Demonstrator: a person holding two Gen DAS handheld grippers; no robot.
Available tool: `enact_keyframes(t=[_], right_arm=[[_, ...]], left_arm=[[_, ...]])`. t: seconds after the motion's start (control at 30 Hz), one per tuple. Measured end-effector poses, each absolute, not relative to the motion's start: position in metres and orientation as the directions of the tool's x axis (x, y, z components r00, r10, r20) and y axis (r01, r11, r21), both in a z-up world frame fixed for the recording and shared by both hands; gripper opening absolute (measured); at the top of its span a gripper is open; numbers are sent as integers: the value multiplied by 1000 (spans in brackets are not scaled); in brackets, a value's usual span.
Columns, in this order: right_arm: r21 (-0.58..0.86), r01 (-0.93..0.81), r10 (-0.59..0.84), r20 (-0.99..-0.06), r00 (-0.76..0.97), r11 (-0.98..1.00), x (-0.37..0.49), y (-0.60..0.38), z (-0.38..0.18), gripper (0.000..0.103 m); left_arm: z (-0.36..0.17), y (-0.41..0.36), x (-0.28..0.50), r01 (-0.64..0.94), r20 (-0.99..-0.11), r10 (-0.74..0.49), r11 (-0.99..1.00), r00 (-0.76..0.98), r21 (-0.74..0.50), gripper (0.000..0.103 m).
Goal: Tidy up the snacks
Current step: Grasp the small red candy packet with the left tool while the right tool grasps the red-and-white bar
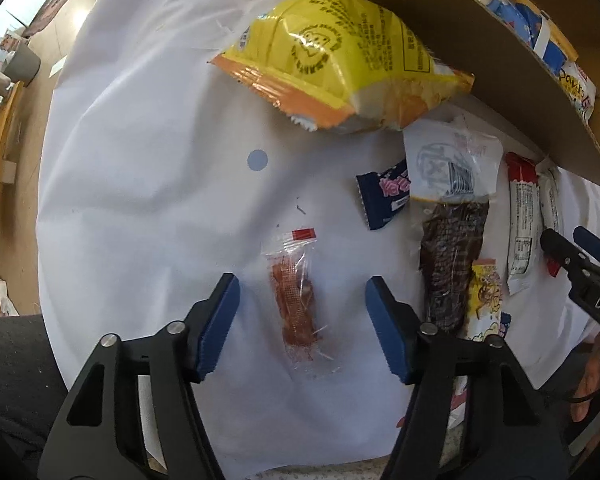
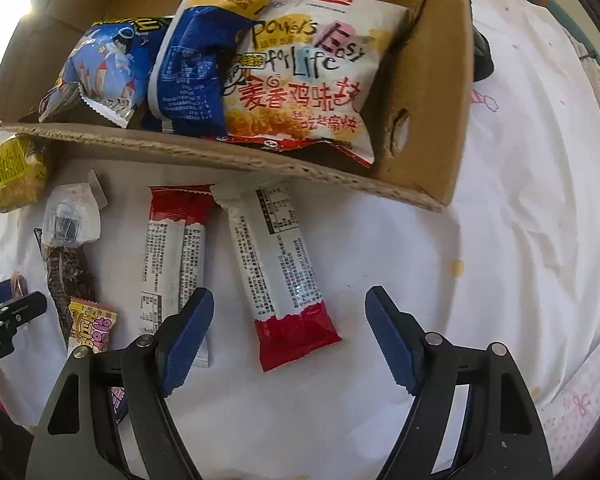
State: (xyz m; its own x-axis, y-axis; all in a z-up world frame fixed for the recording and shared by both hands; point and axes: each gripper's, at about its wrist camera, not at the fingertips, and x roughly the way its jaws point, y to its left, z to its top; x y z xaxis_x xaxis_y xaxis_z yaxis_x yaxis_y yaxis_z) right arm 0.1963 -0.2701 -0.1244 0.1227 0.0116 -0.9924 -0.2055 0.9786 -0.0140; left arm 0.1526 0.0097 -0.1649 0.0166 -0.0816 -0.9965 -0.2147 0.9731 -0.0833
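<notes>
My left gripper (image 1: 302, 320) is open, its jaws on either side of a clear packet of orange snack (image 1: 296, 300) lying on the white cloth. My right gripper (image 2: 290, 332) is open over a white and red bar (image 2: 284, 268), with a second white and red bar (image 2: 174, 260) by its left finger. A cardboard box (image 2: 260, 160) beyond holds a white chicken-flavour bag (image 2: 300, 80) and blue bags (image 2: 192, 68). A yellow bag (image 1: 340, 60) lies against the box wall (image 1: 500, 60).
A dark dried-meat packet (image 1: 452, 248), a navy sachet (image 1: 384, 200) and a small yellow sachet (image 1: 486, 300) lie between the grippers. The right gripper shows at the left view's edge (image 1: 580, 256). The cloth's edge and the floor (image 1: 28, 140) lie to the left.
</notes>
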Motion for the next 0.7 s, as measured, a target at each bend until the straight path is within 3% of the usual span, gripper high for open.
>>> enact_keyframes(t=[0.07,0.2,0.27,0.43,0.6,0.7], right_arm=[[-15,-213,12,-992,126,977,197,-266,-125,79],[-11,-221,13,-994,109,975,197,-257,-127,70],[-11,-223,13,-994,106,975,196,-251,-129,69],[-10,-228,12,-995,98,974,194,-246,-134,60],[-5,-242,18,-995,94,970,181,-248,-146,41],[-6,-256,19,-995,95,967,177,-243,-145,38]], left_arm=[[-166,9,155,-213,-997,-76,974,17,-78,47],[-166,9,155,-211,-997,-69,975,18,-71,25],[-168,4,158,-222,-998,-67,973,14,-68,21],[-167,6,162,-217,-997,-75,973,18,-77,14],[-165,4,163,-210,-997,-76,974,22,-79,13],[-165,5,161,-205,-997,-72,976,24,-75,13]])
